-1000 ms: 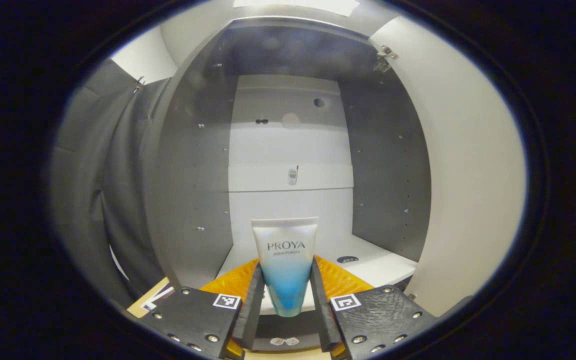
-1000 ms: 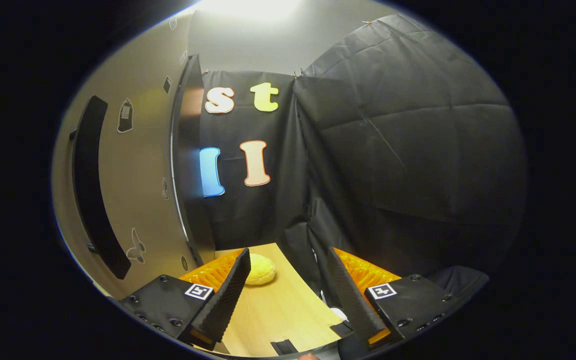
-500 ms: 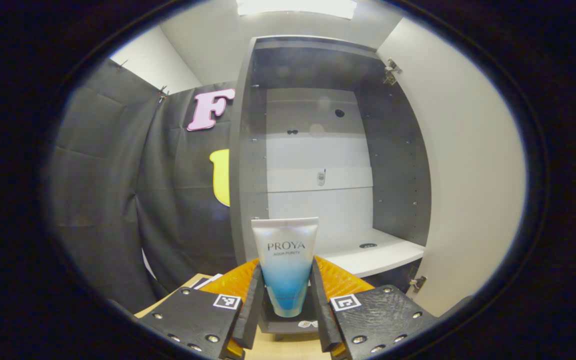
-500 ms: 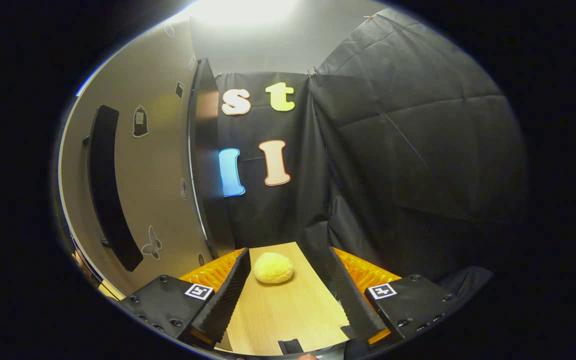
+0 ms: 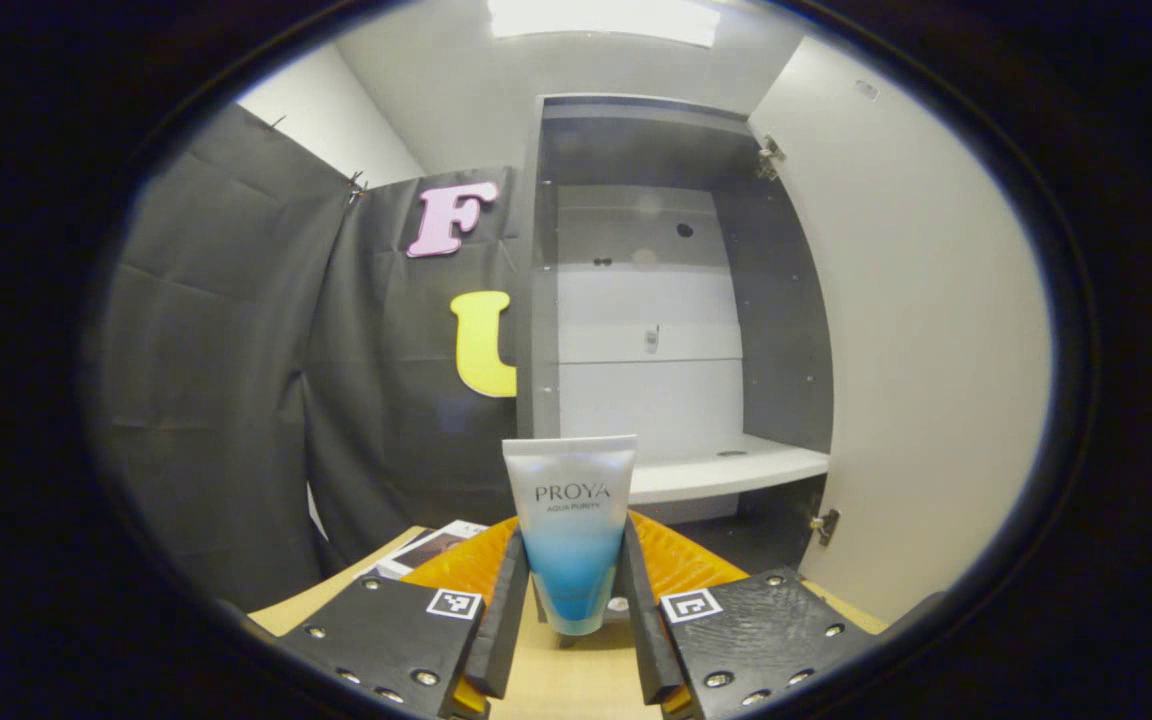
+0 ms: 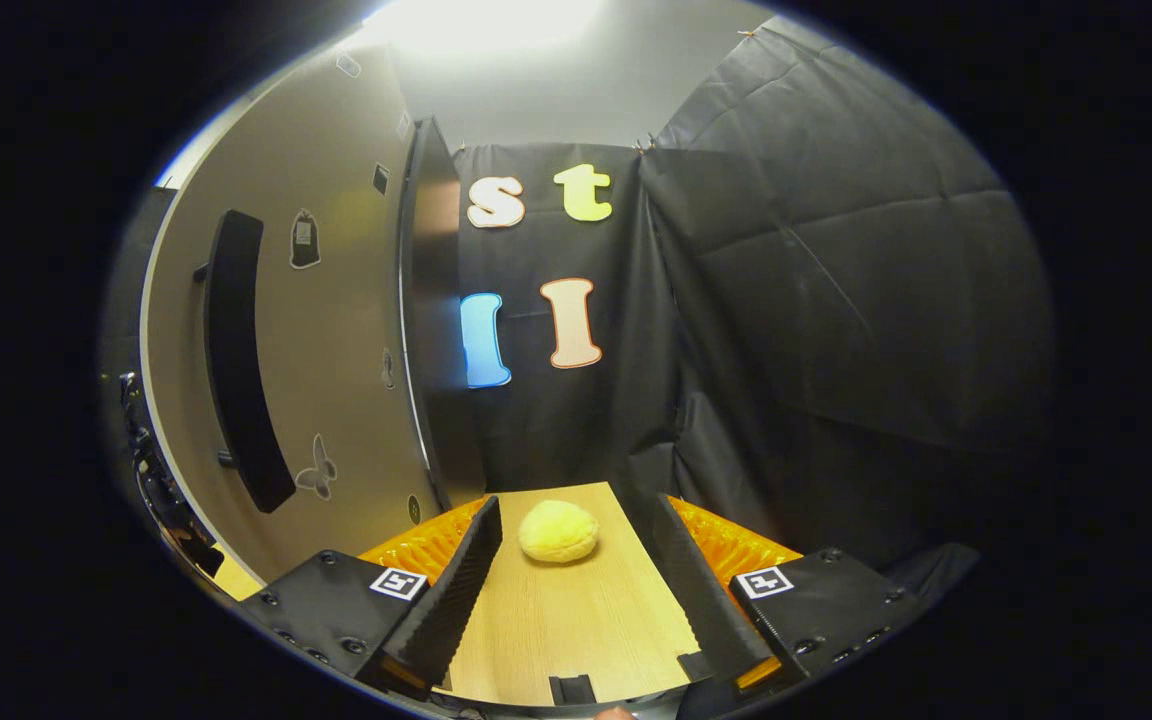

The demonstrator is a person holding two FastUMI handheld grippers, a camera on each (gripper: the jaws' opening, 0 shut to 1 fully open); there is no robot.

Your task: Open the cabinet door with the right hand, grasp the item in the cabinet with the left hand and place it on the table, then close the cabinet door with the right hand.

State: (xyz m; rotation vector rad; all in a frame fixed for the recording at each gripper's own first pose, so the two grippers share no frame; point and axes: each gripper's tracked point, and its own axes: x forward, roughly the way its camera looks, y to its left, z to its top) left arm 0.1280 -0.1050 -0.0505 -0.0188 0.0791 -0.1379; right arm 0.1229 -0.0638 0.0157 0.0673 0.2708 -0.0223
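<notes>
My left gripper [image 5: 570, 590] is shut on a white-and-blue cosmetic tube [image 5: 569, 520], which stands upright between the fingers, above the wooden table [image 5: 576, 685]. Behind it the grey cabinet [image 5: 656, 300] stands with its pale door [image 5: 926, 330] swung out to the right; its white shelf [image 5: 726, 472] is bare. In the right gripper view my right gripper [image 6: 576, 580] is open over the table [image 6: 576, 630], with nothing between its fingers. The door's outer face [image 6: 336, 350] with its long black handle [image 6: 236, 360] stands to the left.
A yellow bun-like object [image 6: 558, 531] lies on the table ahead of the right gripper. A printed card or booklet [image 5: 426, 547] lies on the table left of the tube. Black cloth walls close in the booth on the left and right.
The left gripper has drawn back out of the cabinet with the tube, so the cabinet looks smaller and farther. The right gripper view has shifted slightly, and the bun sits more centred.
</notes>
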